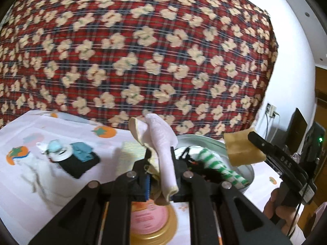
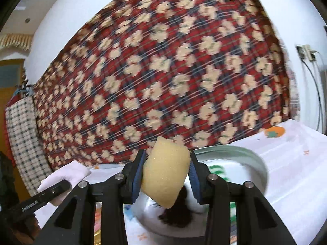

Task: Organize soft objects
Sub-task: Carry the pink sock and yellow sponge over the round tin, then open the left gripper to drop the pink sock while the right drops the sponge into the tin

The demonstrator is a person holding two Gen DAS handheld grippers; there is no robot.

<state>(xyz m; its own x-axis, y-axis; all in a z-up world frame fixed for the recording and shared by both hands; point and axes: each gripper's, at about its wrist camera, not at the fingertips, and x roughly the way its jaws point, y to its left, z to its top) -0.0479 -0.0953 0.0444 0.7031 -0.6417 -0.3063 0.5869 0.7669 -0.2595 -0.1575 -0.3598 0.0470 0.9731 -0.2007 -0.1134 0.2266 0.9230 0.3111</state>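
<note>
One yellow sponge squeezed in the right hand-held gripper, above the basin.

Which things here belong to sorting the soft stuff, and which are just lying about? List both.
Belongs to the job:
- white cloth, in the left gripper
- yellow sponge, in the right gripper
- metal bowl with the green-striped sock
- blue cloth on the table

Lying about:
- pink-lidded jar
- red plaid blanket behind
- wall socket

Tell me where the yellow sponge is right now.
The yellow sponge is clamped in the right gripper, held above the round metal tin, right of the white cloth.
</note>
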